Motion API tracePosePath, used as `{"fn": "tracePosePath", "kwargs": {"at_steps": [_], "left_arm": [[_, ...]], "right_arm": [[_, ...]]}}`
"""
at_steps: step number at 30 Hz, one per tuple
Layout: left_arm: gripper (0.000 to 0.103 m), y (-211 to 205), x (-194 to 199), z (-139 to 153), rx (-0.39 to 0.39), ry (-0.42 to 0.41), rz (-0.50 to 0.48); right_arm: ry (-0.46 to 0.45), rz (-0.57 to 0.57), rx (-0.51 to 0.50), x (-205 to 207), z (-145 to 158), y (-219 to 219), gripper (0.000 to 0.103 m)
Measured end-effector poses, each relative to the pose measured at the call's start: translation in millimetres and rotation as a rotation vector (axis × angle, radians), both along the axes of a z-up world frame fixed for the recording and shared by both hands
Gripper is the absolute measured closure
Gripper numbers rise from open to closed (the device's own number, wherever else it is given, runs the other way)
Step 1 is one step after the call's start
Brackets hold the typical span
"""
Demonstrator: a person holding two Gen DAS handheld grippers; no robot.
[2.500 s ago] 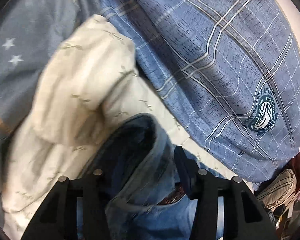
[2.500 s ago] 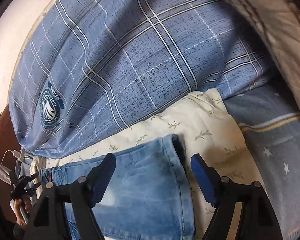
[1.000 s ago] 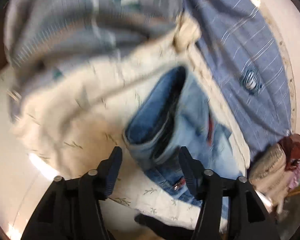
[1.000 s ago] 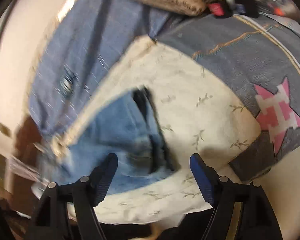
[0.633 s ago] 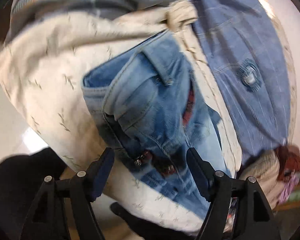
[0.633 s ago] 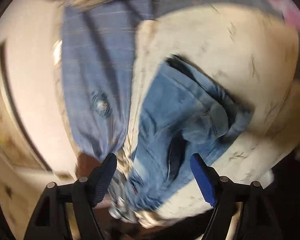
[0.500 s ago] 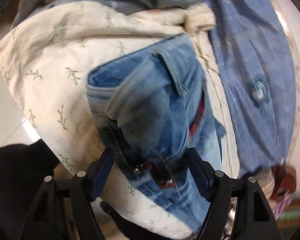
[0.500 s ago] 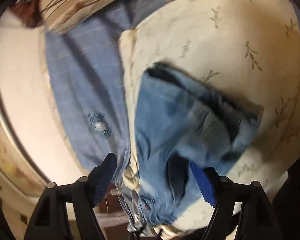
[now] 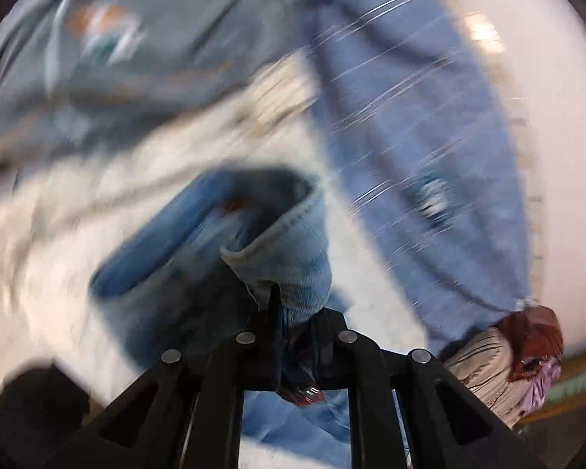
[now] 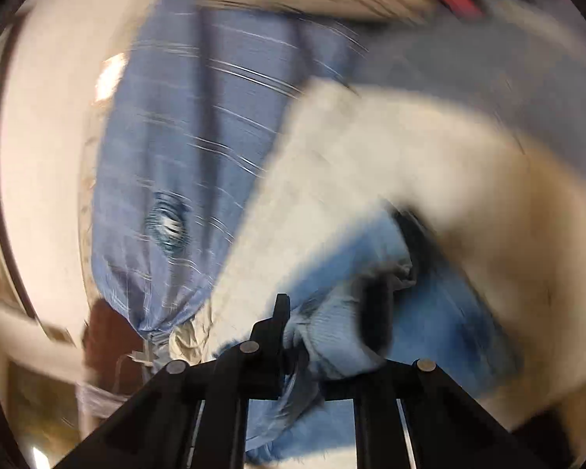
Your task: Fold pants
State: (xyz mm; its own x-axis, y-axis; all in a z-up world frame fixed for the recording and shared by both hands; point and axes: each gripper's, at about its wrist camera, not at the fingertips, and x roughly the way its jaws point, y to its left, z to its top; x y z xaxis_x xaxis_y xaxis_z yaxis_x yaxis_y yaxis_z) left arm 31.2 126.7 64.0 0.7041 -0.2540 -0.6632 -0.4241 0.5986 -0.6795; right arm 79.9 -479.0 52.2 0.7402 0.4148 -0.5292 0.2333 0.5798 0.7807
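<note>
The blue denim pants [image 9: 215, 258] lie bunched on a cream sheet with a leaf print [image 9: 78, 211]. My left gripper [image 9: 281, 312] is shut on a fold of the pants, which rises between the fingers. In the right wrist view the pants [image 10: 441, 312] lie low and to the right on the cream sheet [image 10: 351, 164]. My right gripper [image 10: 293, 332] is shut on another fold of denim. Both views are blurred by motion.
A blue plaid duvet [image 9: 429, 125] lies beyond the sheet, also in the right wrist view [image 10: 199, 148]. A grey-blue blanket [image 9: 117, 51] is at the upper left. A striped cushion and red cloth [image 9: 508, 359] sit at the lower right. A pale wall [image 10: 47, 148] is on the left.
Both grippers were open over the pants half a second ago. Both have now closed on denim folds, and the views are swinging fast.
</note>
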Motion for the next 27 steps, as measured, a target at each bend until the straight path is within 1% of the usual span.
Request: {"fn": "tracePosePath", "kwargs": {"at_steps": [1,2,3,4,5,6,7,8,9,10,11,12,13,14,15,17,19,20,21,22,23,24,25,26,27], "left_arm": [[0.092,-2,-2,8,0.041,-0.037,-0.001],[0.092,-3,-10,8,0.062,-0.081,-0.02],[0.092,-6,-17,2,0.078,-0.09,-0.048],[0.091,-7,-23,-6,0.097,-0.077,-0.065],[0.091,-8,-33,-27,0.117,-0.026,-0.084],[0.089,-8,-38,-49,0.113,0.03,-0.09],[0.087,-10,-38,-65,0.106,0.077,-0.094],[0.085,-7,-42,-92,0.086,0.176,-0.095],[0.076,0,-48,-121,0.031,0.275,-0.079],[0.067,7,-55,-135,-0.027,0.315,-0.048],[0.065,15,-59,-141,-0.079,0.314,-0.018],[0.055,19,-61,-138,-0.096,0.303,-0.014],[0.043,20,-61,-130,-0.064,0.307,-0.015],[0.04,21,-62,-118,-0.017,0.295,-0.005],[0.039,21,-65,-102,0.027,0.253,0.003],[0.038,21,-71,-79,0.089,0.218,-0.01],[0.038,16,-81,-50,0.187,0.179,0.025],[0.038,8,-81,-38,0.245,0.146,0.017],[0.038,-2,-79,-25,0.305,0.108,-0.021],[0.038,-14,-72,-16,0.355,0.074,-0.072],[0.038,-17,-65,-12,0.382,0.06,-0.102],[0.038,-30,-57,-9,0.425,0.043,-0.151],[0.037,-40,-51,-10,0.453,0.031,-0.199],[0.037,-53,-46,-15,0.479,0.023,-0.257],[0.037,-66,-37,-24,0.514,0.039,-0.298]], "right_arm": [[-0.035,-0.002,-0.029,4,15,1,0.091],[-0.06,-0.003,-0.044,0,26,1,0.091],[-0.09,-0.004,-0.055,-8,33,3,0.091],[-0.092,-0.005,-0.062,-17,29,3,0.091],[-0.075,-0.006,-0.061,-31,17,1,0.091],[-0.024,-0.004,-0.048,-50,-13,-1,0.091],[0.025,-0.003,-0.031,-61,-38,-1,0.089],[0.104,-0.016,0.003,-76,-74,-3,0.088],[0.168,-0.025,0.034,-83,-100,-4,0.088],[0.215,-0.031,0.06,-89,-117,-6,0.086],[0.26,-0.046,0.111,-96,-133,-9,0.082],[0.284,-0.064,0.175,-100,-140,-13,0.081],[0.262,-0.071,0.182,-101,-134,-16,0.064],[0.226,-0.068,0.144,-101,-124,-17,0.03],[0.19,-0.05,0.075,-98,-109,-16,0.023],[0.18,-0.049,-0.019,-100,-92,-15,0.022],[0.159,-0.084,-0.082,-109,-75,-20,0.022],[0.135,-0.11,-0.108,-111,-67,-24,0.022],[0.102,-0.116,-0.155,-107,-55,-26,0.022],[0.09,-0.096,-0.191,-100,-47,-27,0.022],[0.088,-0.051,-0.209,-87,-42,-26,0.022],[0.095,0.019,-0.221,-68,-40,-25,0.022],[0.111,0.066,-0.25,-51,-41,-23,0.022],[0.147,0.105,-0.298,-31,-46,-20,0.022],[0.186,0.146,-0.32,-13,-54,-17,0.022]]}}
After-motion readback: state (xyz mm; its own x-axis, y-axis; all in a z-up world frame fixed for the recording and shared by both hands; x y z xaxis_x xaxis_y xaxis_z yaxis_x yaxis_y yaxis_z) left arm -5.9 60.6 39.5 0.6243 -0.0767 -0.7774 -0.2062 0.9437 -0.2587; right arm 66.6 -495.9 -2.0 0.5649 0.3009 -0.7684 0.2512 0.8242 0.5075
